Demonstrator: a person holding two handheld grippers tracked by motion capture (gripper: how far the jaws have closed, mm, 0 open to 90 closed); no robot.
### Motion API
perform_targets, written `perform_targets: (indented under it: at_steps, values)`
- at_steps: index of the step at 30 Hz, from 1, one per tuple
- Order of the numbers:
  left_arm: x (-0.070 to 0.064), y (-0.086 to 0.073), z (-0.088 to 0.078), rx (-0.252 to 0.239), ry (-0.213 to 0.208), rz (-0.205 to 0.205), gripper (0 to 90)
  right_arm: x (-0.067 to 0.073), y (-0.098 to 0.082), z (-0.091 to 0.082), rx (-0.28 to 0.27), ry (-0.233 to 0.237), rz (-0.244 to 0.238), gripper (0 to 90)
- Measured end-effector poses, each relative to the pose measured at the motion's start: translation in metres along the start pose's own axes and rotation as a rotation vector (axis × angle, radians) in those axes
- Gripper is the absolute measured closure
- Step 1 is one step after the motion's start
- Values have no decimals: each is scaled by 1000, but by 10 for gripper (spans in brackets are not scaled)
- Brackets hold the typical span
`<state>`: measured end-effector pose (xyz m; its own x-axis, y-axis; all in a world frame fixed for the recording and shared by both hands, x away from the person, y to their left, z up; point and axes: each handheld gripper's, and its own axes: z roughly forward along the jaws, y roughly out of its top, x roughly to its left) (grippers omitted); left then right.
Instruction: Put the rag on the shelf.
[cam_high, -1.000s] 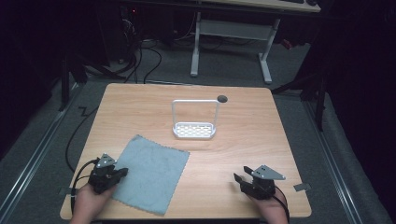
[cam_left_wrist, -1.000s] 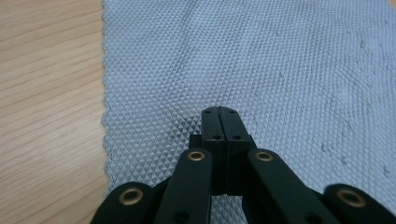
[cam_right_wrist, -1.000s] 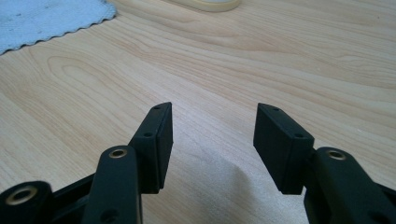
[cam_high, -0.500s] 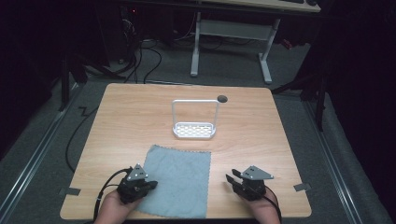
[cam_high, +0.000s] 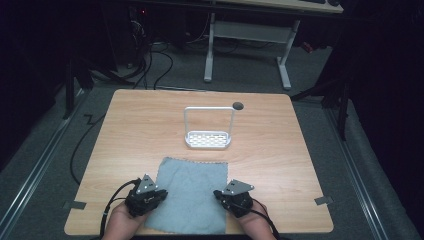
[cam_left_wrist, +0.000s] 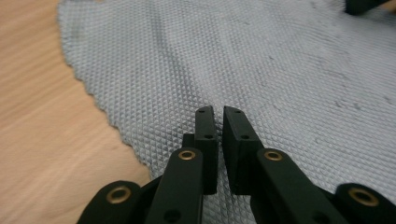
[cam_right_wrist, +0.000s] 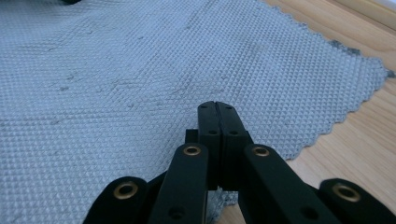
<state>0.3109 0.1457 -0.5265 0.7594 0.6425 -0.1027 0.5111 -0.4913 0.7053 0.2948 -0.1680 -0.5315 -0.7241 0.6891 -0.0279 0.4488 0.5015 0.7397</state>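
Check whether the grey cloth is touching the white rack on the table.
Apart. The high view shows a strip of bare wood between the far edge of the grey cloth and the white rack.

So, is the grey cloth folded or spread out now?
Spread out. The grey cloth lies flat in a single layer on the table, with its pinked edges visible and no fold.

Wooden table (cam_high: 150, 125) bears grey cloth (cam_high: 192, 192) and white rack (cam_high: 208, 140).
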Motion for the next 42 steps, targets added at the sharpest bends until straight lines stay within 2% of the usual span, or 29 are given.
perform_targets:
  at_steps: [5,6,9,11,14,15,18,20,22,23,24,26,28,31,32,36,38,40,42]
  values:
    - [-18,5,8,2,-72,21,846,-14,-17,-20,10,-13,33,900]
    - [-23,7,12,2,-99,18,846,-14,-17,-20,10,-13,33,900]
    - [-39,12,19,4,-146,55,844,-20,-29,-36,25,-24,53,900]
    - [-45,12,22,1,-179,62,833,-24,-39,-48,33,-32,71,900]
    - [-49,12,22,1,-207,68,813,-24,-44,-53,31,-33,79,894]
    - [-48,12,22,1,-209,66,805,-24,-45,-54,30,-27,89,858]
    - [-38,11,17,-26,-175,34,777,-27,-43,-57,-26,-20,130,796]
    - [-29,10,13,-55,-134,4,745,-31,-41,-60,-63,-29,151,761]
    - [-23,10,12,-100,-106,-105,700,-34,-41,-62,-75,-43,168,725]
    - [-18,11,12,-106,-85,-104,682,-36,-42,-63,-80,-54,173,717]
    - [-12,12,11,-100,-65,-81,666,-38,-43,-63,-81,-60,175,714]
    - [-2,16,13,-95,-26,-76,629,-41,-45,-63,-81,-75,185,699]
    - [6,21,18,-92,10,-94,585,-44,-46,-64,-80,-79,201,700]
    - [14,31,27,-101,26,-122,562,-46,-46,-64,-81,-83,200,700]
    - [16,35,31,-96,41,-122,570,-46,-46,-64,-85,-81,197,695]
    - [21,47,50,-71,50,-152,625,-46,-46,-65,-90,-75,187,679]
    - [21,49,53,-80,63,-161,647,-47,-47,-66,-91,-77,186,676]
    - [22,50,55,-81,52,-180,707,-48,-47,-67,-93,-77,188,669]
    - [19,50,55,-77,60,-160,766,-50,-49,-68,-98,-78,195,652]
